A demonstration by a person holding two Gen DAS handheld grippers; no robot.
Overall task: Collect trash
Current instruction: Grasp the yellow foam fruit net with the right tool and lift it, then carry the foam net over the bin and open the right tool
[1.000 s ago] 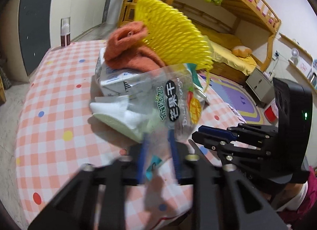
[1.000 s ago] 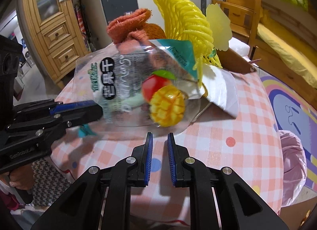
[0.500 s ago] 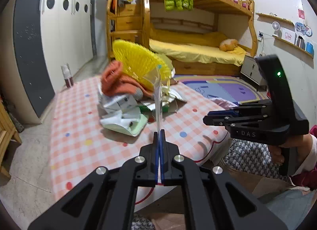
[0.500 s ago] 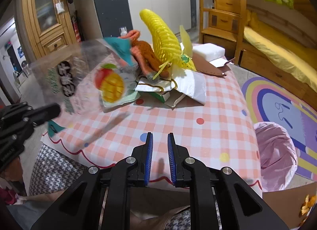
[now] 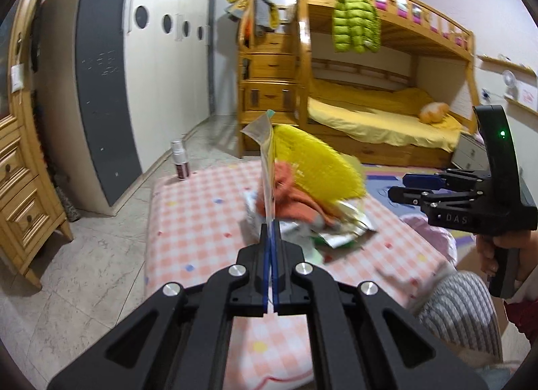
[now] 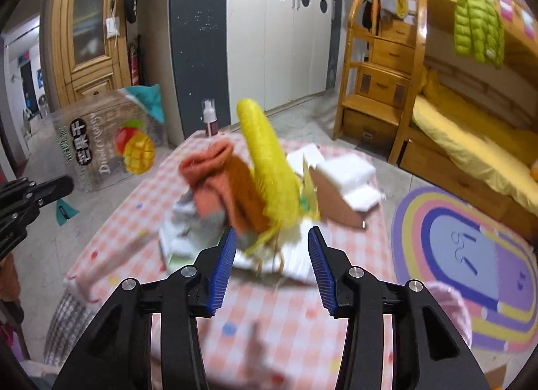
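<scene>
Left wrist view: left gripper pinched tight on bottom edge of one clear snack bag, seen edge-on, standing upright above the checked table & in front of the trash pile. Pile sits mid-table: 1 yellow foam net, 1 orange cloth, papers underneath. Right gripper shows side-on, right of the pile, off the table edge; can't tell its gap from here. 1 small bottle at the far table corner, left of pile.

Right wrist view: right gripper fingers spread wide apart, nothing between them, just short of the pile. Only here: bag's printed face w/ mango picture, held up left of the pile, off the table; white foam blocks & a brown card piece behind the pile; pink-lined bin right of table, low. Left gripper tip at bag's lower edge.
</scene>
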